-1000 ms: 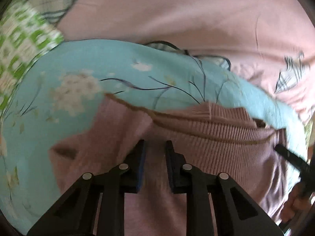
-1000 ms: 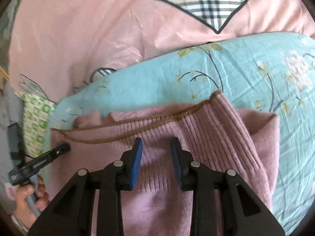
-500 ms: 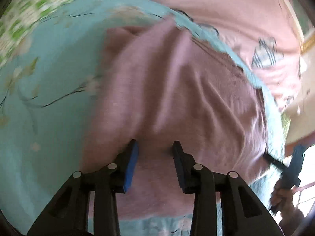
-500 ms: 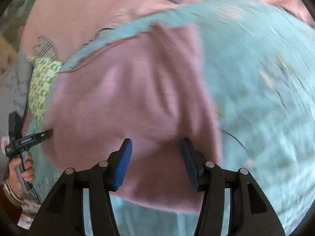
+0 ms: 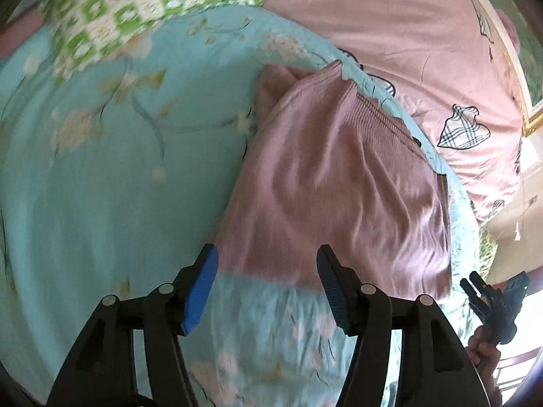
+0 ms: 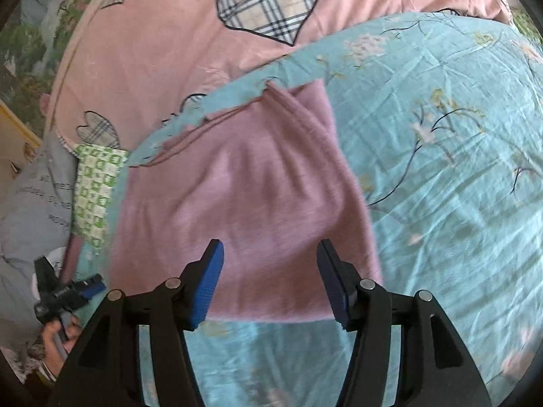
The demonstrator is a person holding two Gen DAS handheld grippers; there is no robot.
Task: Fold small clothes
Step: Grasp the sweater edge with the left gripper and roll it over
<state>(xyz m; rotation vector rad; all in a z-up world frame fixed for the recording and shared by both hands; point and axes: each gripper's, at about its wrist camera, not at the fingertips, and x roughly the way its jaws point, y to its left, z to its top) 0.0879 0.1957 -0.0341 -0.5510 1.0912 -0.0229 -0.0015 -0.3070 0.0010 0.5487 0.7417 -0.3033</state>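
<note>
Both grippers, left [image 5: 266, 285] and right [image 6: 269, 279], have jaws apart and empty, hovering at the near hem of the mauve knit garment [image 5: 336, 183], which lies folded on the teal floral bedsheet [image 5: 112, 183] on the bed. Risk: soft, thin knit with a ribbed band at the far edge; a snagged jaw on the hem would likely drag the top layer and undo the fold. Sheet is wrinkled and loose, could bunch under it.

Turquoise floral sheet [image 6: 441, 169]; beneath it pink bedcover [image 6: 163, 40] with plaid hearts [image 6: 268, 3]; green-white checked cloth [image 5: 135, 3] beside; grey printed fabric [image 6: 30, 203].
</note>
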